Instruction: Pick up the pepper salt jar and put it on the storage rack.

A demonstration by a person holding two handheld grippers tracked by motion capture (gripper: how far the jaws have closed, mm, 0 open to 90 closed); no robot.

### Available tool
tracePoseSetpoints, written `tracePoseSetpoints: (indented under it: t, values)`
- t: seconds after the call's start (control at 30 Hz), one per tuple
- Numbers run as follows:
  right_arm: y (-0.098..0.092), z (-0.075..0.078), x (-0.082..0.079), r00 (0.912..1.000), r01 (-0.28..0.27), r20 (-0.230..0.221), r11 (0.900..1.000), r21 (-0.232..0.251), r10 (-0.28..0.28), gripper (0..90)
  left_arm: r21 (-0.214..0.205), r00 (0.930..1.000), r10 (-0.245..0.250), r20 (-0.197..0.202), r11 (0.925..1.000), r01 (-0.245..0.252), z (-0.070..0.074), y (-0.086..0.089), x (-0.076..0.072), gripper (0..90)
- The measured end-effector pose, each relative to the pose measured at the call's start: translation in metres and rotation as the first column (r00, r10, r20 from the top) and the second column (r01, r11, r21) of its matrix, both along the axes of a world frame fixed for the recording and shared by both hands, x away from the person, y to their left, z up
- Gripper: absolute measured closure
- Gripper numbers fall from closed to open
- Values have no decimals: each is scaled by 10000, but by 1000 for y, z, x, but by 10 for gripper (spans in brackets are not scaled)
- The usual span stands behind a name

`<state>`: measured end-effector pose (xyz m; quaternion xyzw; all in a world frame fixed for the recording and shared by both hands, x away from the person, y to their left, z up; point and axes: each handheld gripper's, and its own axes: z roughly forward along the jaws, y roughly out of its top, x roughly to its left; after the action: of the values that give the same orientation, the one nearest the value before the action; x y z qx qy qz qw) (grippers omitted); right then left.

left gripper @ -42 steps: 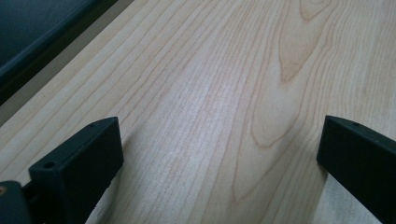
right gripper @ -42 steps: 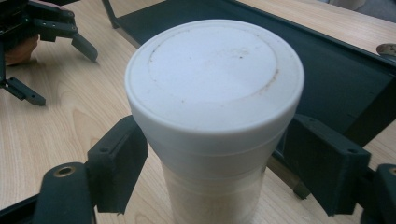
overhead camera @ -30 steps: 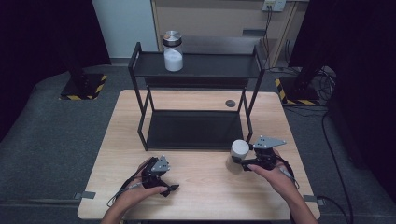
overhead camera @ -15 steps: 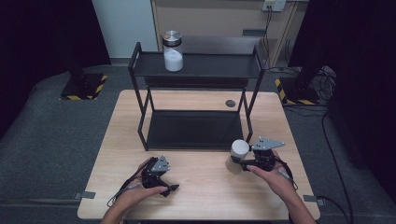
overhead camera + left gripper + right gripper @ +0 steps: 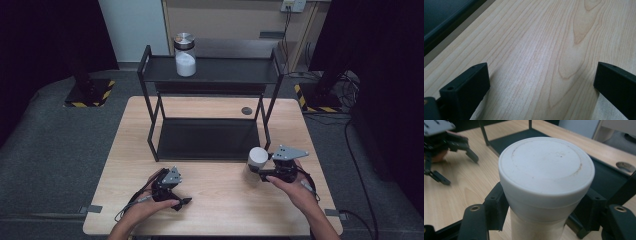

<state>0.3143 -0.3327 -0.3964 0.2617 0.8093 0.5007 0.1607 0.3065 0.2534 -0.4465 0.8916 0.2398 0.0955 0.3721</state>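
My right gripper clamps a white-lidded canister, seemingly upright, near the black shelf rack, while my left gripper rests spread open on the wooden table.

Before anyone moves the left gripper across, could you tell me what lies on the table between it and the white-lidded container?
Only bare wooden table lies between the left gripper and the white-lidded container, which the right gripper clamps. The high view shows this.

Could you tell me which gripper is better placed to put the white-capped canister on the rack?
Probably the right gripper: its jaws already clamp the white-capped canister beside the rack. The left gripper rests open, farther off.
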Motion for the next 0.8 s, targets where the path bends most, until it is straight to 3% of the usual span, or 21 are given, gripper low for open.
tracePoseSetpoints:
  t: [0.47,0.8]
  values:
    - [2,81,17,9939,-957,602,9934,627,920,363,3,10000,2,-2,10000,-2,0,0,0,0]
    - [14,111,27,9906,-1057,1008,9845,1398,921,363,4,10000,2,-2,10000,-2,0,0,0,0]
